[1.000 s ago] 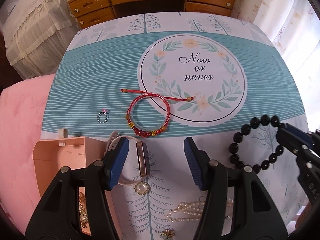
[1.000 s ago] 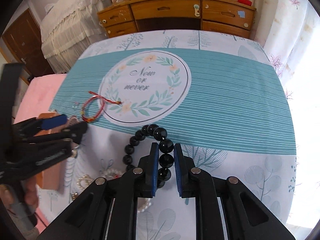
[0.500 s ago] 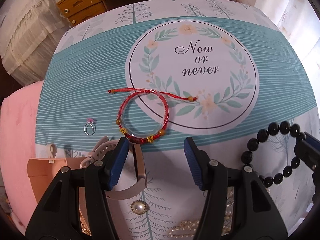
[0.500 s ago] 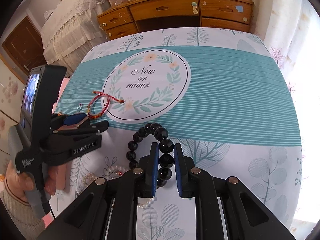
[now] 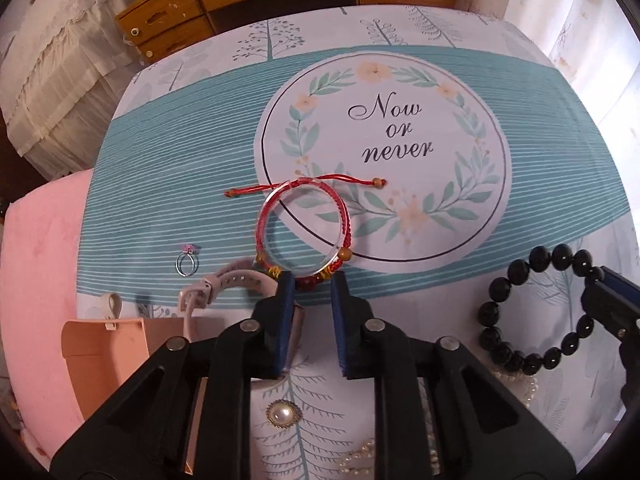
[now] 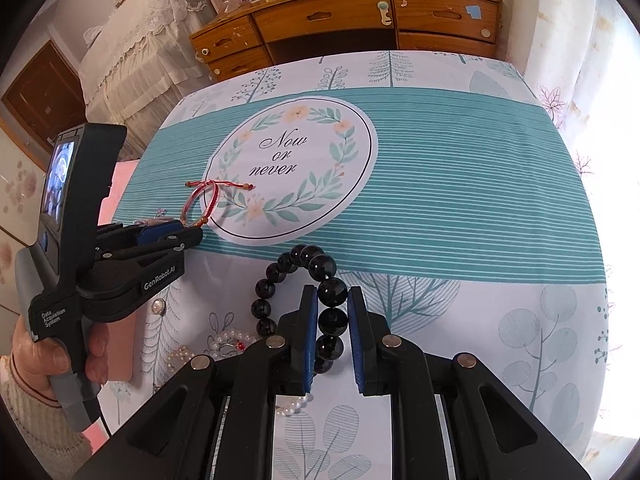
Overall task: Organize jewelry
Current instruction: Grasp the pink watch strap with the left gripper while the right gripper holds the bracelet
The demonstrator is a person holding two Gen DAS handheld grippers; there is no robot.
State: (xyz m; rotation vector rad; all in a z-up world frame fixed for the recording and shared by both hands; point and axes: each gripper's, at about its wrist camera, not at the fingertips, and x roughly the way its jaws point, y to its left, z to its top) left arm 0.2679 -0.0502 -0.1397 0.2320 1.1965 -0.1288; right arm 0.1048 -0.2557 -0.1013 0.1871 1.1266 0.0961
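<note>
A surface under a teal-striped, tree-printed tablecloth [image 5: 168, 184] carries a small silver ring [image 5: 187, 263], a beige watch strap [image 5: 228, 284], a round pearl brooch [image 5: 282, 413], white pearl strands [image 6: 230, 338] and a peach plastic box [image 5: 106, 356].

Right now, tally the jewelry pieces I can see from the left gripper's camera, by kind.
Bracelets: 2, the red cord bracelet and black bead bracelet
Rings: 1
Watches: 1
Pearl brooches: 1
Pearl strands: partly hidden, uncounted
Total: 5

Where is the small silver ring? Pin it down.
In the left wrist view, the silver ring lies on the teal stripes, left of the red bracelet, beyond the pink box.
</note>
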